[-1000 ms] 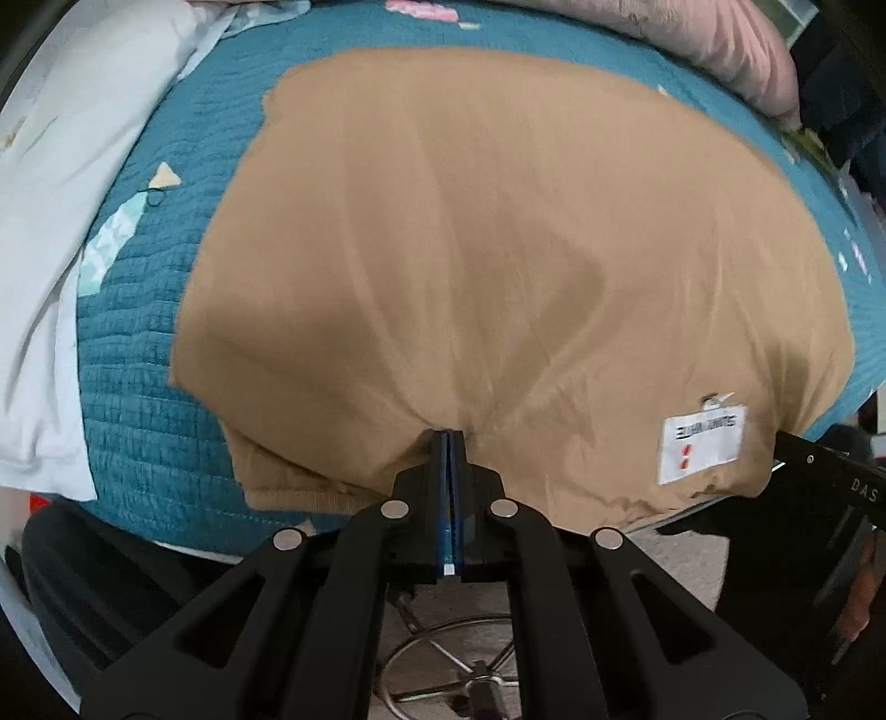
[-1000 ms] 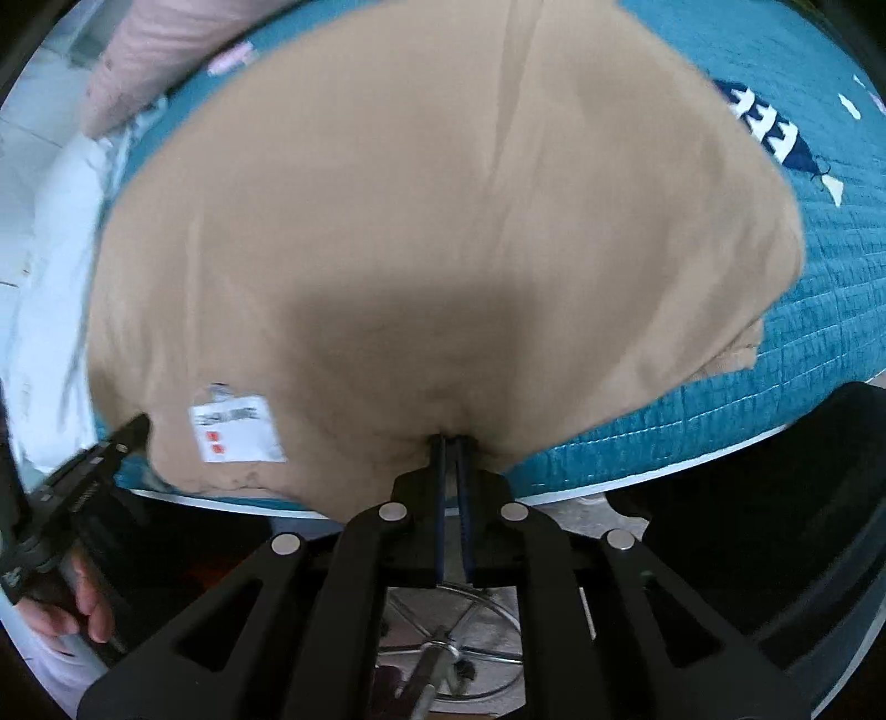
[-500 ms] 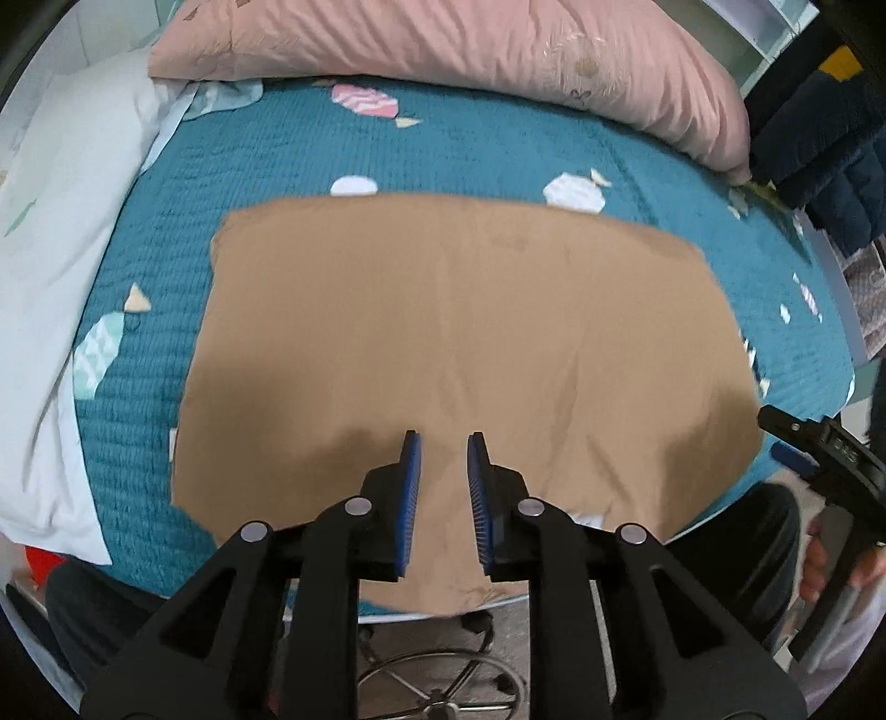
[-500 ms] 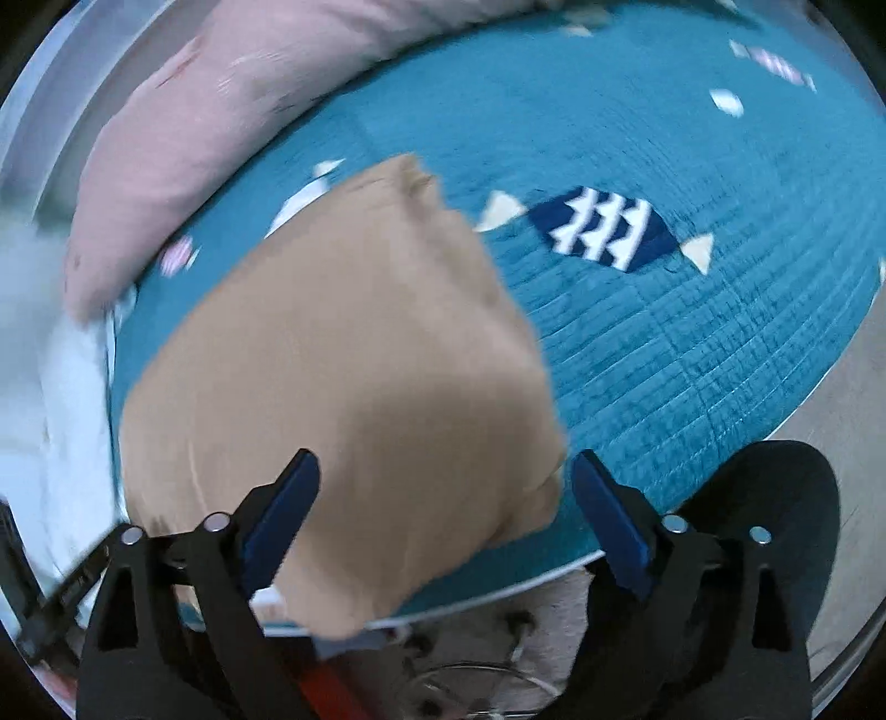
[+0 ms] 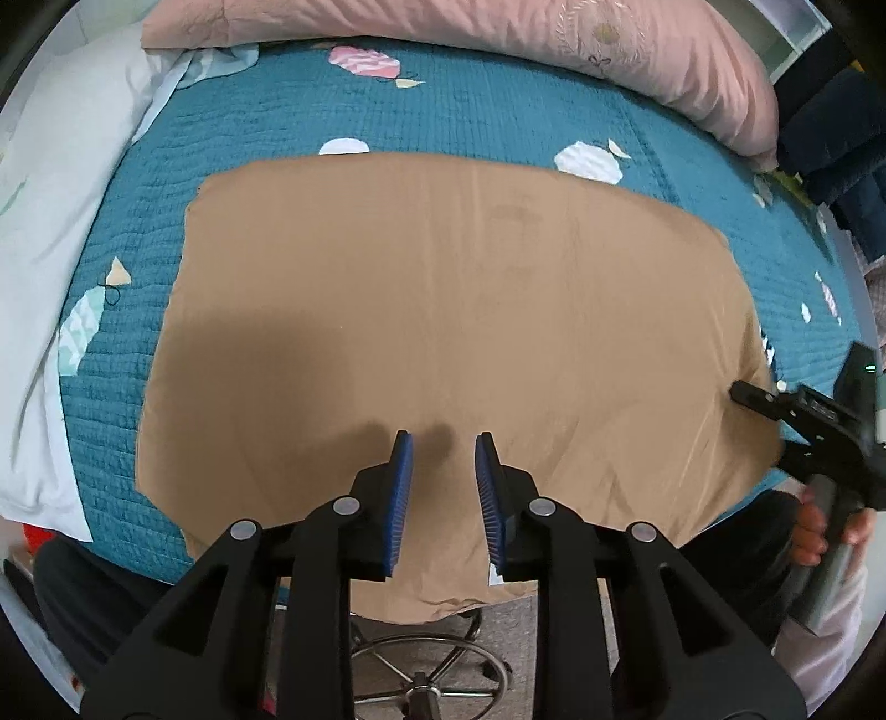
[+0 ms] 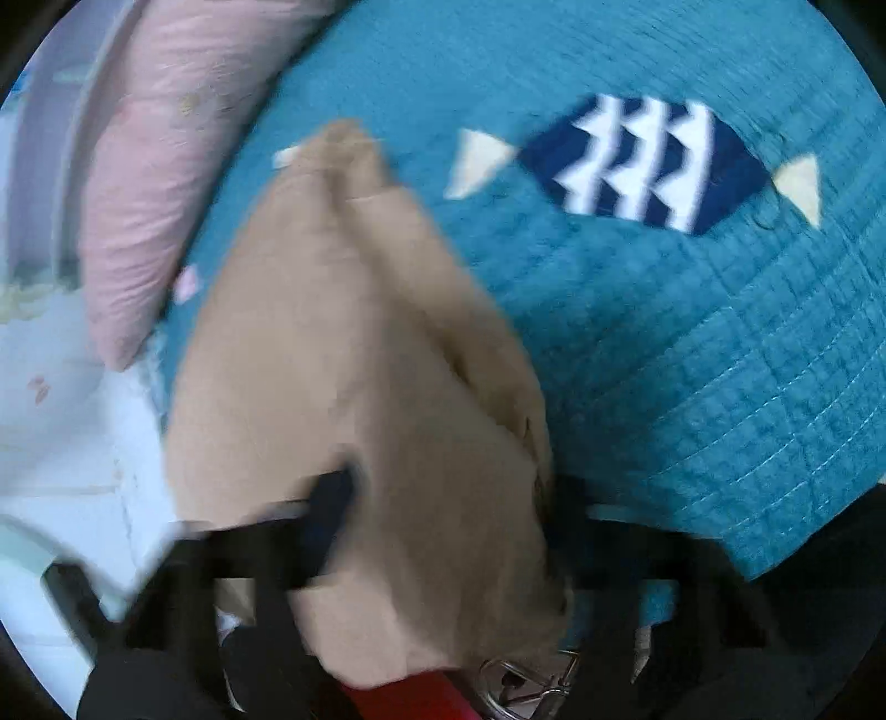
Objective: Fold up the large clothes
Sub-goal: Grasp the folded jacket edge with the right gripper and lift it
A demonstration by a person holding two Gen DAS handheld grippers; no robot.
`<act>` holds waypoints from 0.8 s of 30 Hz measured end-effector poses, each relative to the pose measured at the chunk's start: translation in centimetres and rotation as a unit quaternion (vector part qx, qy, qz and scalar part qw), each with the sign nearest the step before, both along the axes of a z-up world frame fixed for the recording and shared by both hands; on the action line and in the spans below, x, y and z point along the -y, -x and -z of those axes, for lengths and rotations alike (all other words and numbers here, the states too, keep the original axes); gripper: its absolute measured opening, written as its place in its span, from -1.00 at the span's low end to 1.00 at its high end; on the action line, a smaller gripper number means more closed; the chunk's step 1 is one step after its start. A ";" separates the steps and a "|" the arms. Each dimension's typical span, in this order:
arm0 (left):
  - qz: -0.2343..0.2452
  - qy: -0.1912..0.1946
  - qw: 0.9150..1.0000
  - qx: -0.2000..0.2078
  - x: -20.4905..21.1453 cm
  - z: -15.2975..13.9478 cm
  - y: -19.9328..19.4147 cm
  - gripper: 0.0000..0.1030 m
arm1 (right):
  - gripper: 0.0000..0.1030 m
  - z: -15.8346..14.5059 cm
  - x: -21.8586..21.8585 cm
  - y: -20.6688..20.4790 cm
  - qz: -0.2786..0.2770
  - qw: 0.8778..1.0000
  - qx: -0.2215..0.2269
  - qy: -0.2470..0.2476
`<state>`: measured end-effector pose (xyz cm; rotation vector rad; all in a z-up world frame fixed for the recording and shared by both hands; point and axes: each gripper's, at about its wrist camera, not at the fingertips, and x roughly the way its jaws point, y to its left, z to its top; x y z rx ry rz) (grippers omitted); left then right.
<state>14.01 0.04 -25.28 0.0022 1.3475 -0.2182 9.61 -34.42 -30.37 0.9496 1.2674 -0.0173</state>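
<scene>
Since a second ago we have let go of the tan, smooth-fabric garment (image 5: 454, 310): back then both pairs of jaws were pinched on its near edge, and now it lies spread on the bed. Our left gripper (image 5: 443, 476) has pulled up and back; its blue-padded jaws have just been opening and stand a little apart above the cloth, with nothing held between them. Our right gripper (image 6: 443, 531) has swung to the garment's right edge; its jaws sprang wide and have just been closing again, and through the blur we see tan cloth between its fingers, but cannot tell whether the pads press on it.

The garment lies flat as a wide rectangle on the teal quilted bedspread (image 5: 487, 111), its near edge hanging over the bed's side. In the right wrist view a folded layer ridges along its right side. A pink pillow (image 5: 554, 50) lies beyond.
</scene>
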 end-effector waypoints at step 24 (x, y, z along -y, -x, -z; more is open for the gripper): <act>-0.033 0.010 0.999 -0.011 7.3 1.9 -16.6 -1.00 | -0.40 2.4 -2.2 -1.5 -0.031 0.996 -0.058 0.053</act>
